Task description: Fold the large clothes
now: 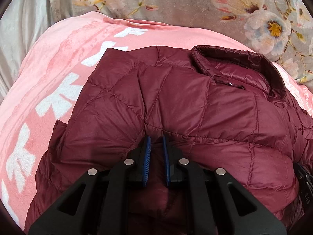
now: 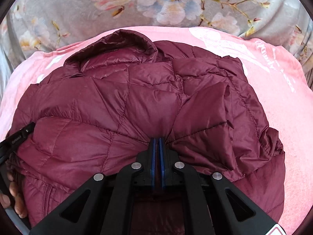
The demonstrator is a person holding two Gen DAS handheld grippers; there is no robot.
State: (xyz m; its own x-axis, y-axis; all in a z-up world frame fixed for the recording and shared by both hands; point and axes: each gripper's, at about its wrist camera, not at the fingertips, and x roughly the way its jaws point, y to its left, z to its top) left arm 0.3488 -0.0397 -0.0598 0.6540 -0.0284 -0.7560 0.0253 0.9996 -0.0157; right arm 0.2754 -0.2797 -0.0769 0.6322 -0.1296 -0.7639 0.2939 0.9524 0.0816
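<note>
Jacket (image 1: 195, 101), a maroon quilted puffer, fills the centre of both wrist views, lying on a pink blanket (image 1: 49, 62) over a grey floral bedspread (image 1: 185, 4), collar toward the top of the frame. The left gripper (image 1: 156, 137) stands narrow, pinching a fabric ridge at lower centre; the right gripper (image 2: 157, 139) is clamped nearly closed on another pucker. To fold well, I judge both pinches should carry the hem toward the collar together, keeping it level so the slippery shell does not bunch. White script on the blanket at upper right is unreadable; small lettering on the other gripper's body is too blurred.
</note>
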